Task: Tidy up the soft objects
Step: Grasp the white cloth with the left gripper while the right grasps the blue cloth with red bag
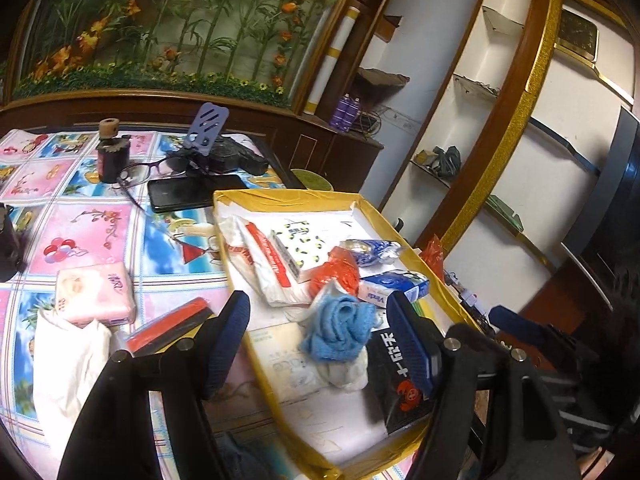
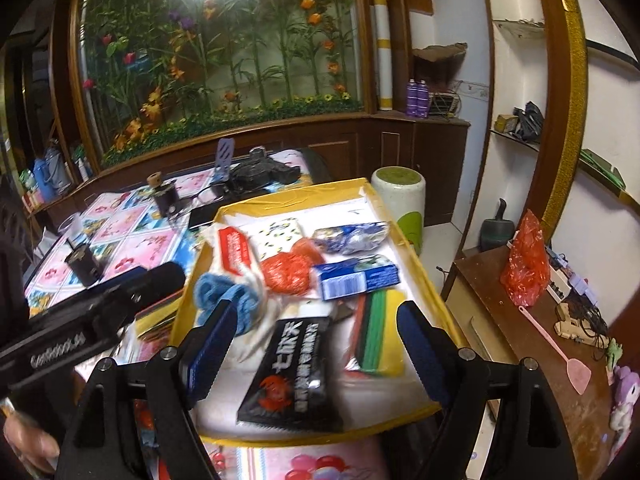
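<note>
The shallow yellow-rimmed cardboard tray (image 1: 280,196) on the desk (image 1: 80,220) holds a fuzzy blue cloth (image 1: 340,332) bunched on white fabric, a glossy black packet (image 2: 292,376), a crinkled red bag (image 2: 286,272) and a blue tissue pack (image 2: 356,276). Both left tongs (image 1: 320,344) and right tongs (image 2: 316,356) gape empty above it. A pink tissue pack (image 1: 96,294) lies outside on the desk.

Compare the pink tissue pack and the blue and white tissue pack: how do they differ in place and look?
The pink tissue pack lies on the patterned tablecloth, outside the yellow-rimmed box; the blue and white tissue pack lies inside that box. The pink tissue pack looks larger and plump; the blue and white tissue pack is slimmer. The pink one touches a white cloth; the blue one lies beside a red bag. Both are soft wrapped packs, and neither is gripped.
</note>
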A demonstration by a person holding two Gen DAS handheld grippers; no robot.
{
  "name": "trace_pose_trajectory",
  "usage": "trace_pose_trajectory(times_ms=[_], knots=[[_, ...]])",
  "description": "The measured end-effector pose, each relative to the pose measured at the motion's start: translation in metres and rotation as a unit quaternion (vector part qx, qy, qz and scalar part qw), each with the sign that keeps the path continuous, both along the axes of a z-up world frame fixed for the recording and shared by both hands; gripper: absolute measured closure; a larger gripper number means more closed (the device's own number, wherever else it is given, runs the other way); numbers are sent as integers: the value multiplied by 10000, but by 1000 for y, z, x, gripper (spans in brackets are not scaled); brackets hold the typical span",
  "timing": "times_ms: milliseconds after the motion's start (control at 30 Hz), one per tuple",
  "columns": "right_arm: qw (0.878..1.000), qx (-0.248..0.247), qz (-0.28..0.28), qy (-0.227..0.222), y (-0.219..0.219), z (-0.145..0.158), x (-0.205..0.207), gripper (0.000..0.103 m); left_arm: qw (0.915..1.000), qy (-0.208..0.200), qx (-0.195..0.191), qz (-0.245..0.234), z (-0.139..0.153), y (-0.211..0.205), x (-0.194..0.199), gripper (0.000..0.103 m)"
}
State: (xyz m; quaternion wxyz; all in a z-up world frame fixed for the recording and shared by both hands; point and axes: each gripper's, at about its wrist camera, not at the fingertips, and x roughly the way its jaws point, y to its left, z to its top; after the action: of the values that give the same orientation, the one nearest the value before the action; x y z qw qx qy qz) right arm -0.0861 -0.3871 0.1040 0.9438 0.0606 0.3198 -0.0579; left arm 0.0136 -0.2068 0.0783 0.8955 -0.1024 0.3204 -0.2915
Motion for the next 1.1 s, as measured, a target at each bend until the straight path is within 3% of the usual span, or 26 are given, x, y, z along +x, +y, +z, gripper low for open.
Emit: trace_pose_trajectory(times_ms=[267, 567, 733, 1100], knots=[[9989, -3, 433, 158, 38, -10, -3, 18, 9989, 17, 70, 456, -2, 43, -1, 33], [9942, -52, 1050, 230, 80, -17, -4, 18, 9929, 439, 206, 1090, -16, 113, 12, 32], [9906, -103, 1325, 317, 102, -25, -5, 18, 9884, 630, 222, 1367, -22, 139, 17, 26], [9797, -295, 1937, 425, 138, -38, -12, 18, 9808, 1062, 1009, 1284, -46, 145, 22, 25]])
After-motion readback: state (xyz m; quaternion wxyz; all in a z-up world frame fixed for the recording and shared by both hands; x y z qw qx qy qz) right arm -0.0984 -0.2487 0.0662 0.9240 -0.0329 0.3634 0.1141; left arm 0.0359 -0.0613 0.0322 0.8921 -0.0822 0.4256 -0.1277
